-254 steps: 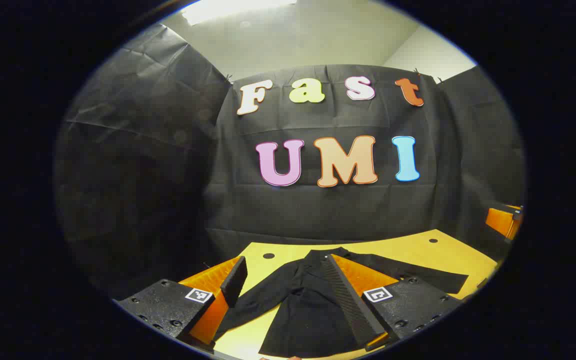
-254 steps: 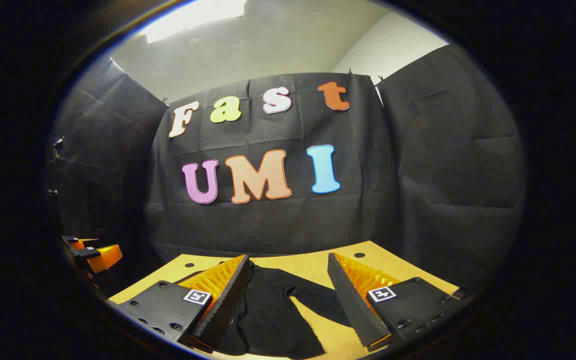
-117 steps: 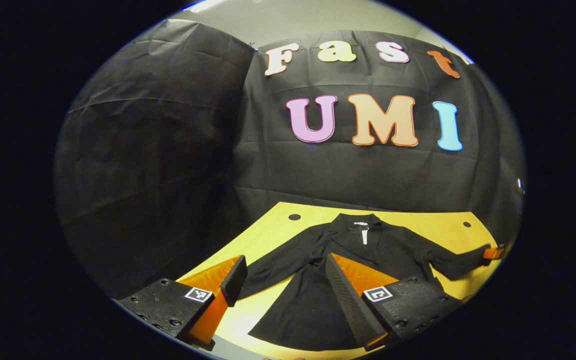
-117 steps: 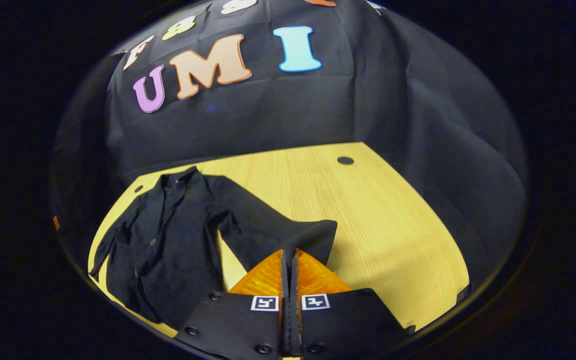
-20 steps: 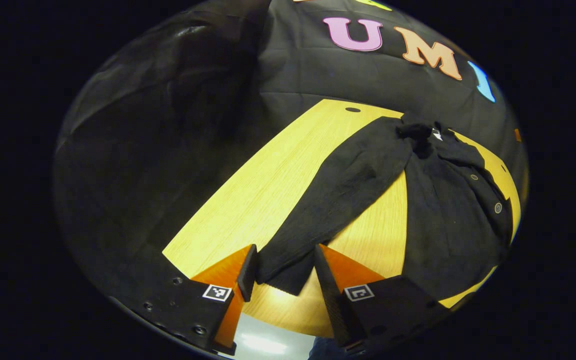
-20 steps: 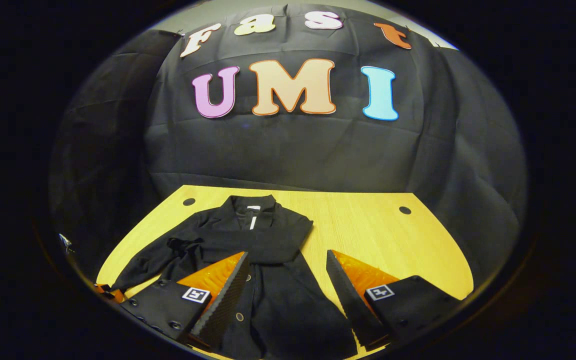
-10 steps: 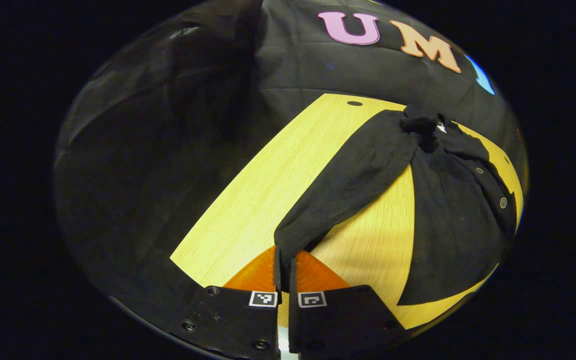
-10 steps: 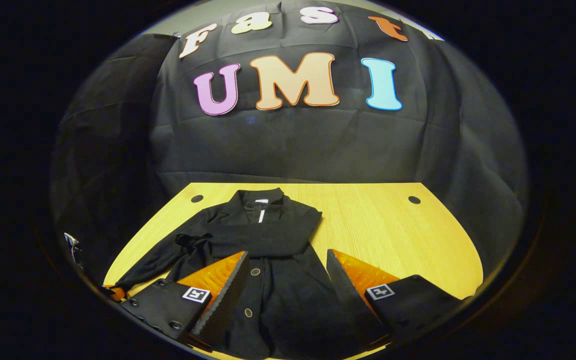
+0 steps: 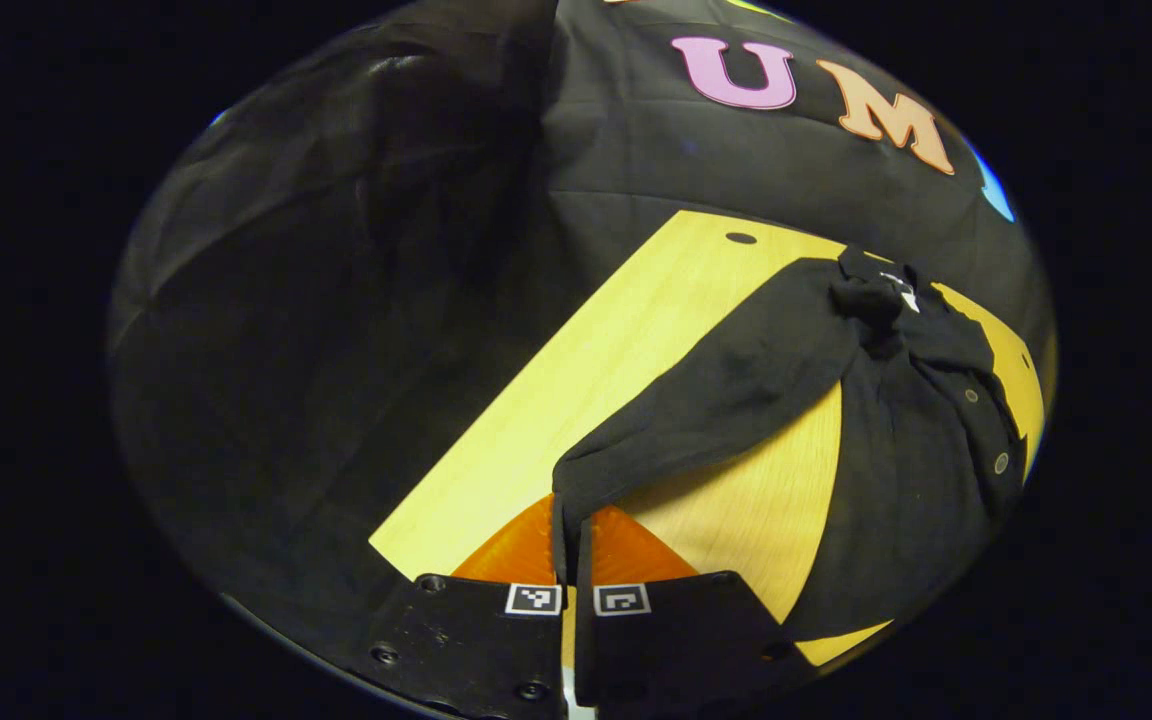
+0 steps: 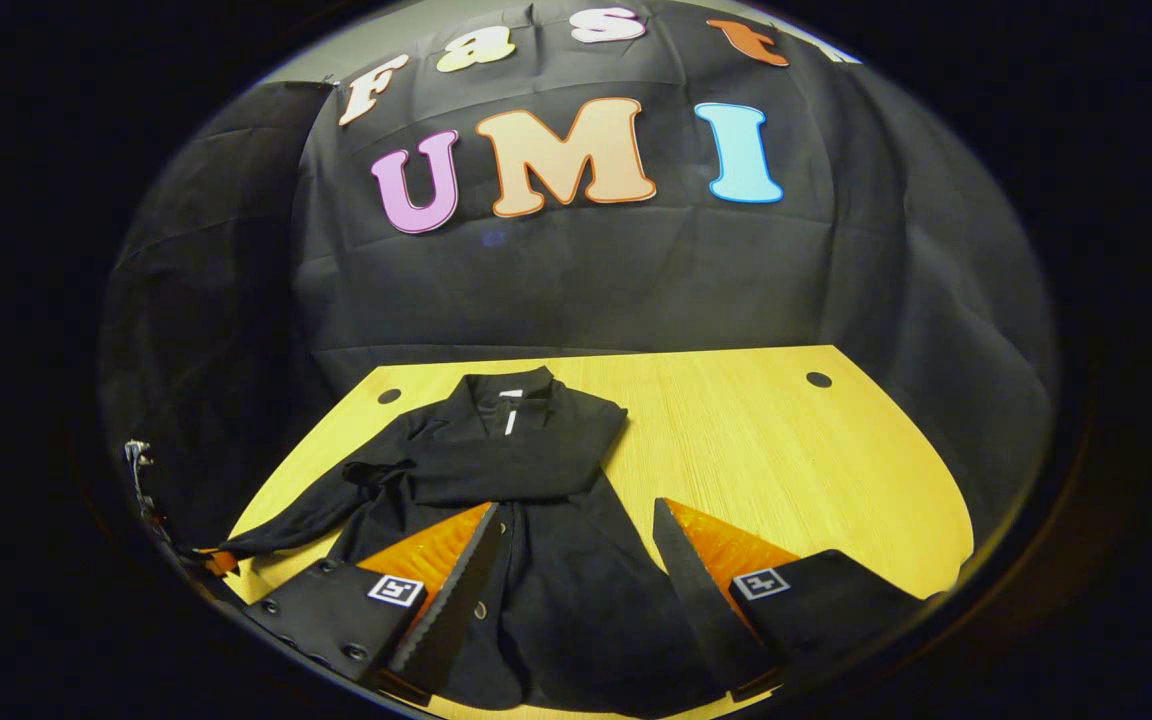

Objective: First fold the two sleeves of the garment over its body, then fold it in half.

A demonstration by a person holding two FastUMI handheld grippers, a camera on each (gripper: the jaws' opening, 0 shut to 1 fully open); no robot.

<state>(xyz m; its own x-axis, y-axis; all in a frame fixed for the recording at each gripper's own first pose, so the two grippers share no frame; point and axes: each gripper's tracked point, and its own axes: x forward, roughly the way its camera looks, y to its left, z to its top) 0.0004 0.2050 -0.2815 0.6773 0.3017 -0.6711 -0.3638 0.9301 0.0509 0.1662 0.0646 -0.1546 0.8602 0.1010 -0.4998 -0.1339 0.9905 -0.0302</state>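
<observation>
- Left claw [image 9: 568, 520], bottom centre of the left gripper view, stays clamped on the jacket's [image 9: 896, 420] sleeve cuff [image 9: 586, 470], apparently raised slightly since a moment ago.
- Right claw [image 10: 576, 575] stays apart above the jacket's body, lower centre, on the worktop [image 10: 786, 450].

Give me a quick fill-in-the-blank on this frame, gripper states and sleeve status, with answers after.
1. The left gripper is ____ on the cuff of the sleeve.
2. The right gripper hangs ____ above the garment.
3. The other sleeve already lies folded across the garment's ____.
4. The garment lies on a ____ table.

Missing words: shut; open; body; wooden
</observation>
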